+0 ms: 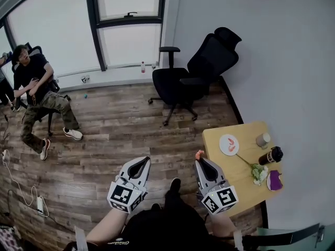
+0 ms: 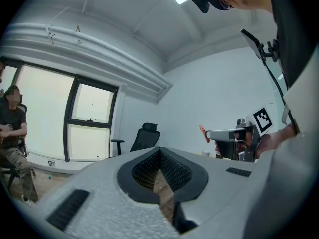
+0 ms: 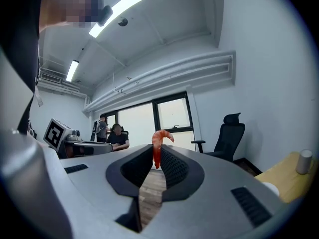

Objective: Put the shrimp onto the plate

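My right gripper [image 1: 199, 157] is shut on an orange shrimp [image 3: 158, 146], which sticks up from its jaw tips; in the head view the shrimp [image 1: 198, 153] shows as a small orange bit just left of the table edge. The white plate [image 1: 229, 145] lies on the wooden table [image 1: 242, 175] and holds another shrimp piece. My left gripper [image 1: 140, 164] hangs over the floor to the left, its jaws shut with nothing between them [image 2: 159, 153]. The right gripper [image 2: 230, 133] with the shrimp also shows in the left gripper view.
On the table stand a dark cup [image 1: 270, 156], a small white cup [image 1: 263, 139], a lettuce leaf [image 1: 258, 173] and a purple item on a dish [image 1: 274, 180]. A black office chair [image 1: 196, 72] stands beyond the table. A person [image 1: 36, 90] sits at the far left.
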Demonstrator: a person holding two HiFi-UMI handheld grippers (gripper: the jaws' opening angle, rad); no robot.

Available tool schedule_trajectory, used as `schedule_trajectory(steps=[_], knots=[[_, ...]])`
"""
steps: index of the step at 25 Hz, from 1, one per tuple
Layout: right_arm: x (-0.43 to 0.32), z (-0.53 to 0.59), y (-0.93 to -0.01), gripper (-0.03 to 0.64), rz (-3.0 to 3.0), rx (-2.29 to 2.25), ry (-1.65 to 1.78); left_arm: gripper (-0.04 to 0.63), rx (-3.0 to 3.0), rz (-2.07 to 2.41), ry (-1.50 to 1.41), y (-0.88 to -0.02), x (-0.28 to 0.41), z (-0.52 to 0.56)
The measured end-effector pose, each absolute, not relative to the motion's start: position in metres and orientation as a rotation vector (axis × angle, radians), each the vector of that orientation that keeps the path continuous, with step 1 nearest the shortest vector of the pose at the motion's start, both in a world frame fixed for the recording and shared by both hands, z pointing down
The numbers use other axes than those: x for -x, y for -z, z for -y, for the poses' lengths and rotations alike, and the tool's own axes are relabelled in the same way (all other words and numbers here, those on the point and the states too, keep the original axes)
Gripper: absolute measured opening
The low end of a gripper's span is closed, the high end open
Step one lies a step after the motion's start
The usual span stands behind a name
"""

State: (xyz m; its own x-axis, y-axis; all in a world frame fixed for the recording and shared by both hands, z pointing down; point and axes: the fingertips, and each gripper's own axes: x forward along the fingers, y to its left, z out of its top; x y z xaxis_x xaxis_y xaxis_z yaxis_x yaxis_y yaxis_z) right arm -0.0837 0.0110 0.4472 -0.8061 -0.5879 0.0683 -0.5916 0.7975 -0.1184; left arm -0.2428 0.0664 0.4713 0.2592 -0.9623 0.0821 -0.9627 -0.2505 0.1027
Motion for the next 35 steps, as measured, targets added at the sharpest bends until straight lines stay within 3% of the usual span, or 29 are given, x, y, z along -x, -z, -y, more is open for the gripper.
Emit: schedule_trajectory(steps=[16,25,35], knots=[[0.089,0.149,-0.456,0.048,2.961,-1.059,-0.287,0.002,-2.419,1.759,-0.083,-0.473,0.25,0.102],[-0.019,0.251,-0.445,0.048,2.857,-1.445,-0.298,0.002,-2.723,1.405,-0.113,-0.449,0.129,0.249],[-0.123,0.271,-0.452,0.047,2.541,-1.957,-0.315,0.002,-2.921,0.809,-0.107,-0.46,-0.006,0.325]])
